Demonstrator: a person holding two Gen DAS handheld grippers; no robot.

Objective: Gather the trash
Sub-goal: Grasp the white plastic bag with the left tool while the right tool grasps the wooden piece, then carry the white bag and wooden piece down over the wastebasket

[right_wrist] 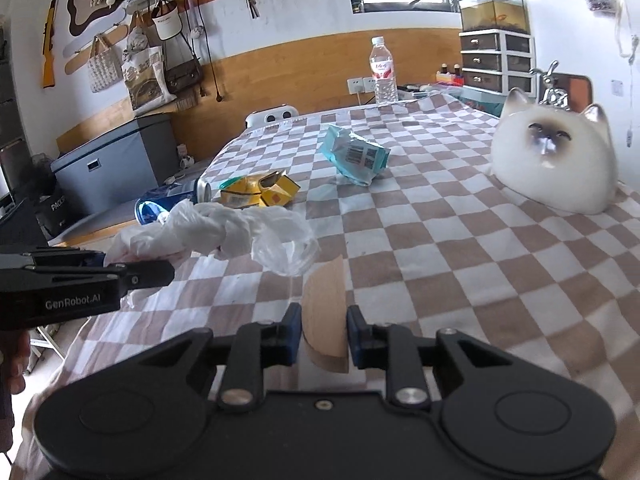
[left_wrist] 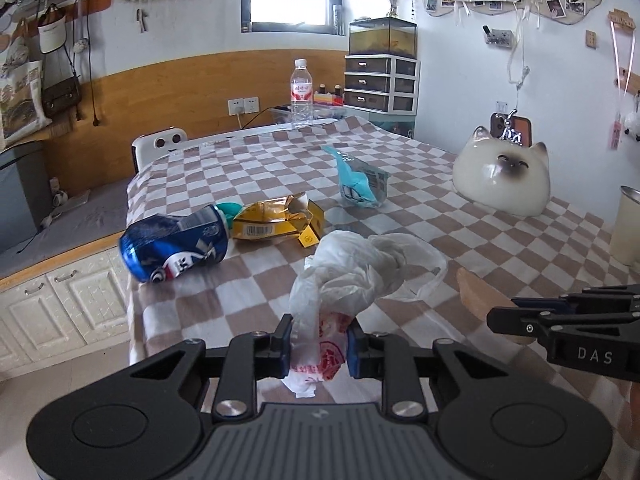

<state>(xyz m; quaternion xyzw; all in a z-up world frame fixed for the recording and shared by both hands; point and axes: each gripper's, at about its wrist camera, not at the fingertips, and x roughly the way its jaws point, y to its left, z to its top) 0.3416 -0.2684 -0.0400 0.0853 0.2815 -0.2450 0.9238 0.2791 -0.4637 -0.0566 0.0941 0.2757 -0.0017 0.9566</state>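
Observation:
My left gripper is shut on the lower end of a crumpled white plastic bag with red print, which trails forward over the checked tablecloth. The right wrist view shows that bag sticking out of the left gripper at the left edge. My right gripper is shut on a flat tan half-round piece. A crushed blue can, a yellow wrapper and a teal wrapper lie on the cloth beyond.
A white ceramic cat sits at the right side of the table, with a pale cup near the right edge. At the far end stands a water bottle. The table's left edge drops to the floor and white cabinets.

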